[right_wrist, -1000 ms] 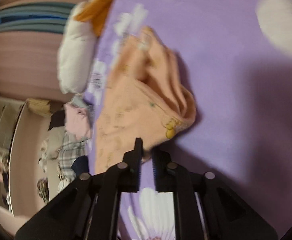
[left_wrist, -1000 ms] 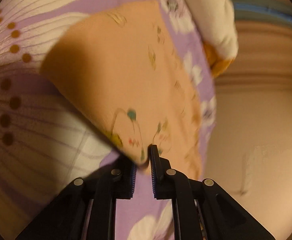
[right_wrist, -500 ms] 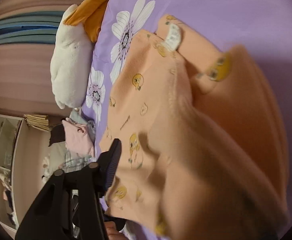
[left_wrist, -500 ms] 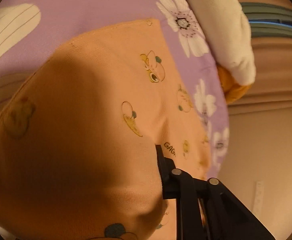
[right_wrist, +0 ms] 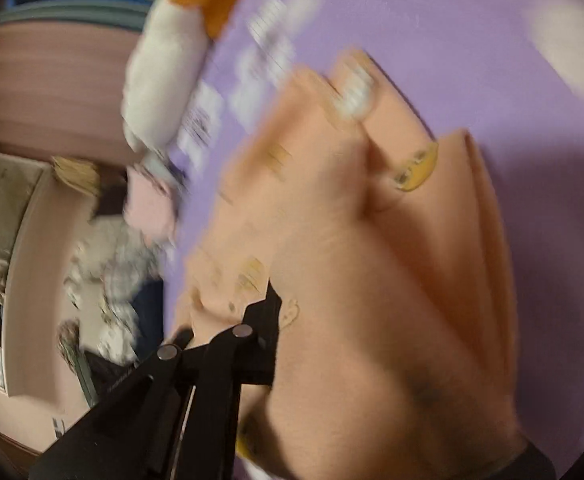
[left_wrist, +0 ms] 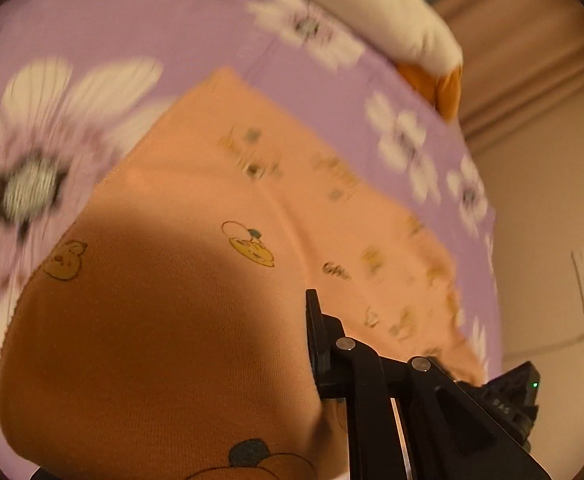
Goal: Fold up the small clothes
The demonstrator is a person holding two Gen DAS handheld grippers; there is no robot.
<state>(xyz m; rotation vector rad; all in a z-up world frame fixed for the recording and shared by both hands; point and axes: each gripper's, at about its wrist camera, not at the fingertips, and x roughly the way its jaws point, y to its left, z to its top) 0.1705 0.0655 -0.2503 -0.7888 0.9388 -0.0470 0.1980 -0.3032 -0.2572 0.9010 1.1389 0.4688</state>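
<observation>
A small orange garment (left_wrist: 195,264) printed with cartoon chicks hangs over a purple flowered bedsheet (left_wrist: 139,32). My left gripper (left_wrist: 306,344) is shut on the garment's near edge; the cloth drapes over and hides its left finger, only the right finger (left_wrist: 322,340) shows. In the right wrist view the same orange garment (right_wrist: 372,280) falls over my right gripper (right_wrist: 279,316), which is shut on it; only its left finger (right_wrist: 265,320) shows. A white neck label (right_wrist: 354,92) shows at the garment's far end.
A white and orange plush toy (left_wrist: 392,12) lies at the bed's far edge, also in the right wrist view (right_wrist: 163,80). Beside the bed a heap of other clothes (right_wrist: 131,240) lies on the floor. A beige wall (left_wrist: 552,240) stands at the right.
Both grippers have lifted the garment from the sheet; it now drapes over each gripper and hides one finger. In the last half second both views have shifted and blurred slightly.
</observation>
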